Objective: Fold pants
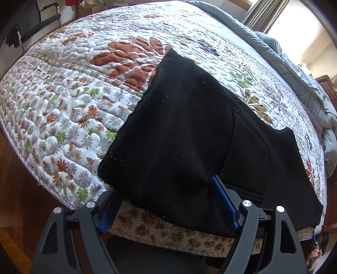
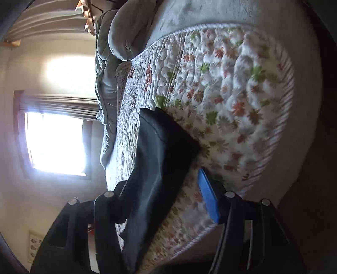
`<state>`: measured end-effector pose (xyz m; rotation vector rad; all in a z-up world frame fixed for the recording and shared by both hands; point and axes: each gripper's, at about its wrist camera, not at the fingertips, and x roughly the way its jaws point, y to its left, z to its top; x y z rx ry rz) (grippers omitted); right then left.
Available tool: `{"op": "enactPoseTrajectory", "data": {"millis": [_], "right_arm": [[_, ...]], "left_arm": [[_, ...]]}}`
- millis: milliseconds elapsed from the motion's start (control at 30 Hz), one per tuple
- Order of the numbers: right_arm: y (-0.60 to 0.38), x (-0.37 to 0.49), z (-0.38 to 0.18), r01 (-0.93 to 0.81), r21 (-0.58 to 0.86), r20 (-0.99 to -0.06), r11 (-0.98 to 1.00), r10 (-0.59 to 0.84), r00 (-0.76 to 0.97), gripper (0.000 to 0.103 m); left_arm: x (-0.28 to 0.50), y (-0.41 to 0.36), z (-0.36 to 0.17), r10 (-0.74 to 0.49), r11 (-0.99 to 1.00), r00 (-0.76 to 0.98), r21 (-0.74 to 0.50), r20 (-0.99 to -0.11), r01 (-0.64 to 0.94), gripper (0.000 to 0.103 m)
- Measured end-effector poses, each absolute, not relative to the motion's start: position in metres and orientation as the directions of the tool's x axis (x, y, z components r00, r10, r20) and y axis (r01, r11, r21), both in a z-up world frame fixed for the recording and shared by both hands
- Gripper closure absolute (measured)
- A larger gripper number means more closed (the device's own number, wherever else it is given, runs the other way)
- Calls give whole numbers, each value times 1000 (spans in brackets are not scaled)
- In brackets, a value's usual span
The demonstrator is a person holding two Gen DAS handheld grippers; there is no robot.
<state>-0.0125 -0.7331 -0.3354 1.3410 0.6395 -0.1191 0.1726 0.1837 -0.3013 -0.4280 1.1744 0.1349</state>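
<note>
The black pants point(image 1: 189, 130) are lying folded on the floral quilt point(image 1: 63, 118), reaching toward twelve o'clock. The left gripper point(image 1: 166, 202) is standing wide open around their near edge. The right gripper point(image 2: 166, 202) is standing open too, pants point(image 2: 160, 160) between its jaws, unpinched.

Big bed point(image 1: 69, 118) covered in a white floral quilt point(image 1: 118, 33), leaves in orange, green and grey. Grey comforter point(image 1: 303, 71) bunched along the far edge. Bright window point(image 2: 55, 143) with curtains point(image 2: 48, 18), and a dark chair point(image 1: 45, 20) in the corner.
</note>
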Motion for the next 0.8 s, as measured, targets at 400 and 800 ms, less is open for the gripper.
{"op": "enactPoseTrajectory", "data": {"millis": [400, 800], "right_arm": [[-738, 11, -330, 340, 914, -390, 220, 254, 885, 81], [-732, 4, -358, 338, 927, -371, 164, 248, 895, 72]], "left_arm": [[172, 183, -302, -114, 908, 387, -254, -915, -333, 20], [175, 185, -303, -111, 912, 380, -246, -918, -328, 19]]}}
